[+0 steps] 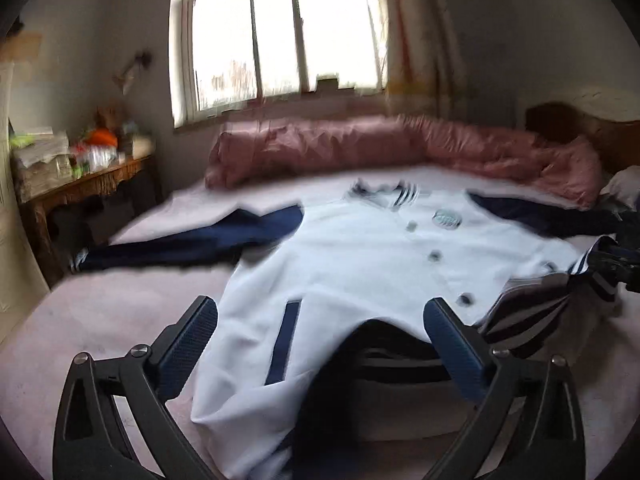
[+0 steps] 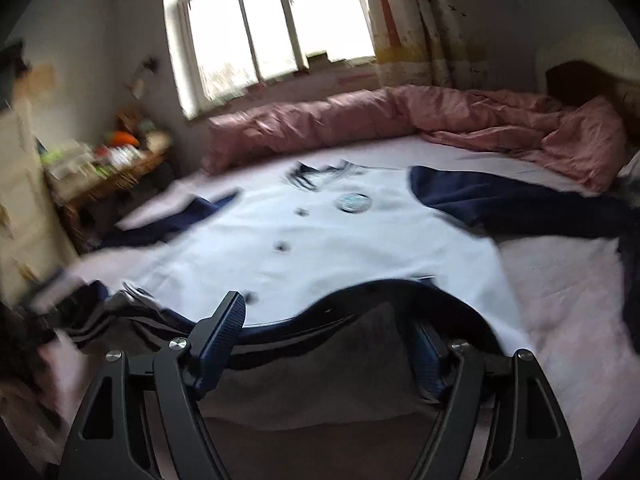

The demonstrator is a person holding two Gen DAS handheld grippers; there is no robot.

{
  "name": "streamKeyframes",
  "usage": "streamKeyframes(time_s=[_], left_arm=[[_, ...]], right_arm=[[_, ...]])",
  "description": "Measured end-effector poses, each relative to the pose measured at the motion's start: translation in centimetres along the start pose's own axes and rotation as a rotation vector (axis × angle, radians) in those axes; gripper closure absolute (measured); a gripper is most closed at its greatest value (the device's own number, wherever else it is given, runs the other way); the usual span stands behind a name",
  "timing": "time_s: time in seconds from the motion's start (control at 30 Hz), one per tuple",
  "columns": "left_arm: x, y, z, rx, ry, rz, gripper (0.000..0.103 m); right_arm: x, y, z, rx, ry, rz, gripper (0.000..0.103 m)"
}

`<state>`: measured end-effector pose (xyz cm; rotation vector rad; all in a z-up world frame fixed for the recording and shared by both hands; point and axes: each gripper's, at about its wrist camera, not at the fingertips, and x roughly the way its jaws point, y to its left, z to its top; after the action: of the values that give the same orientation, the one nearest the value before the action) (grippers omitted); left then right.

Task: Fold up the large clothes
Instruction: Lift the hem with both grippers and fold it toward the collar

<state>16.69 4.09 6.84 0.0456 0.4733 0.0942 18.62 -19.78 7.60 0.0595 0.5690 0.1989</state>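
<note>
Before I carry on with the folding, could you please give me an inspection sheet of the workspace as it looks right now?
Surface: bed with a pale sheet, bare around the garment.
Job's things: white jacket with navy sleeves, lying face up, buttons and collar showing, both sleeves spread outward; hem at the near edge looks lifted and rumpled.
Clutter: pink quilt bunched along the far side of the bed.
Grippers: left gripper open over the hem, jaws wide, nothing clamped; right gripper open, the hem draped between its fingers, pads not pressing it.
Cables: nothing seen.
Surroundings: window behind the bed, curtain beside it, crowded wooden side table at the left.
</note>
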Motion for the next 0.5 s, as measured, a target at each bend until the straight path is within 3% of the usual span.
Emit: streamKeyframes(time_s=[0.1, 0.23, 0.37, 0.43, 0.5], left_arm=[[3.2, 2.7, -0.6, -0.109, 0.143, -0.043, 0.016], [1.9, 4.5, -0.3, -0.151, 0.132, -0.113, 0.015], [-1.7, 4.3, 0.2, -0.094, 0.068, -0.165, 0.000], [-2.1, 4.1, 0.4, -0.038, 0.124, -0.200, 0.000], [-2.4, 3.2, 0.1, 0.033, 0.217, -0.319, 0.000]], right_arm=[[0.6, -0.4, 0.2, -0.020, -0.006, -0.052, 0.025], [-0.6, -0.9, 0.8, -0.049, -0.035, -0.065, 0.024], [-1.8, -2.9, 0.9, -0.024, -0.046, -0.102, 0.019], [-2.5, -4.1, 1.0, 0.002, -0.038, -0.101, 0.019], [-3.3, -5.2, 1.0, 0.009, -0.030, -0.087, 0.019]])
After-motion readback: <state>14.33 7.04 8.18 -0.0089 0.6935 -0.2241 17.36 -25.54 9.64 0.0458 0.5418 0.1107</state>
